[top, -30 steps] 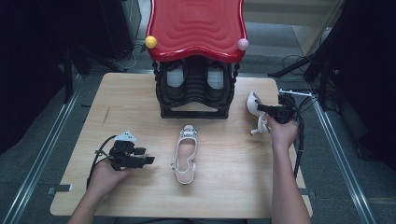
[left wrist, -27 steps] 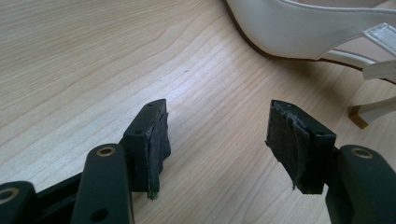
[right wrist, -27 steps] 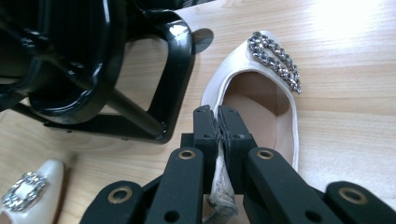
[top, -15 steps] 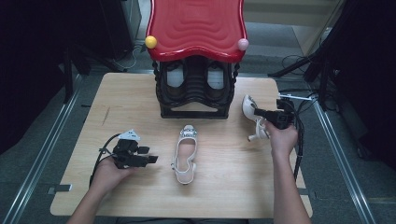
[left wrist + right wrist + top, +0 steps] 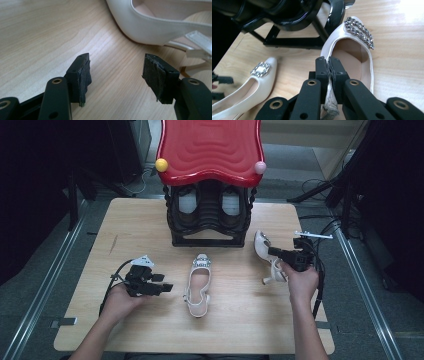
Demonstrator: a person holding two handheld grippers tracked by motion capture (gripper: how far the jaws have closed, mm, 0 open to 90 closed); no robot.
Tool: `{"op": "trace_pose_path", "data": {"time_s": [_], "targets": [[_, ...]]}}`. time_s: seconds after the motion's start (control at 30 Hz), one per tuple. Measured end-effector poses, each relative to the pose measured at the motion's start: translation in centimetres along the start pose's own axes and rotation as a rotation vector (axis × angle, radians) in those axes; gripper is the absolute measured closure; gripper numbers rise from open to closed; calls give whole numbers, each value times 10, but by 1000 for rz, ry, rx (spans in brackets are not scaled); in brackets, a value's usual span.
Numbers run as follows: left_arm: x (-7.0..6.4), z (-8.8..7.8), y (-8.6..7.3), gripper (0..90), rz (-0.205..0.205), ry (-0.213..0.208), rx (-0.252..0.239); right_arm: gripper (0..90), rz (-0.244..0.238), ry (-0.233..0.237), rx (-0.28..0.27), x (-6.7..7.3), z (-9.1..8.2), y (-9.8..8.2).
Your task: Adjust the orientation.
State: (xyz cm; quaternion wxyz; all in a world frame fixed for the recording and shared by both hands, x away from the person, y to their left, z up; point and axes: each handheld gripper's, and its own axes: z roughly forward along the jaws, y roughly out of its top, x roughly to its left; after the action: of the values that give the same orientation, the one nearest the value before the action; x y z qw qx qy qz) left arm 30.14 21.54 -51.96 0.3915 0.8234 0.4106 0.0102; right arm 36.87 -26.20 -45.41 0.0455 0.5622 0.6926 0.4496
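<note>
A white heeled shoe with a jewelled buckle [image 5: 199, 287] lies flat on the wooden table [image 5: 150, 230], toe toward the rack. Its mate [image 5: 261, 246] is to the right, toe raised and heel low. My right gripper [image 5: 274, 252] is shut on the side wall of that shoe [image 5: 359, 57], the wall pinched between its pads [image 5: 328, 66]. My left gripper [image 5: 167, 287] rests low to the left of the flat shoe, open. Nothing is between its pads [image 5: 116, 71], and the shoe's heel end [image 5: 155, 27] sits just beyond them.
A black shoe rack [image 5: 210, 215] with a red wavy top [image 5: 210, 147] stands at the back centre of the table and holds a pair of shoes inside. Its base [image 5: 294, 41] is close in front of the held shoe. Cables trail off the right edge.
My right hand has carried the white shoe leftward, away from the table's right edge toward the rack front. The left hand has barely shifted.
</note>
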Motion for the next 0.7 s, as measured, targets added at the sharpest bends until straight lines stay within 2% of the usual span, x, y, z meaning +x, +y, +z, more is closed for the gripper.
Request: {"op": "trace_pose_path", "data": {"time_s": [0.3, 0.5, 0.7], "targets": [[0, 5, 10, 392, 14, -5, 12, 884, -34, 18, 31, 22, -4, -18], [-2, 7, 12, 392, 24, -9, 3, 884, -70, 34, 56, 40, -1, -25], [-1, 7, 12, 392, 23, -12, 0, 883, -90, 54, 84, 52, 5, -31]]}}
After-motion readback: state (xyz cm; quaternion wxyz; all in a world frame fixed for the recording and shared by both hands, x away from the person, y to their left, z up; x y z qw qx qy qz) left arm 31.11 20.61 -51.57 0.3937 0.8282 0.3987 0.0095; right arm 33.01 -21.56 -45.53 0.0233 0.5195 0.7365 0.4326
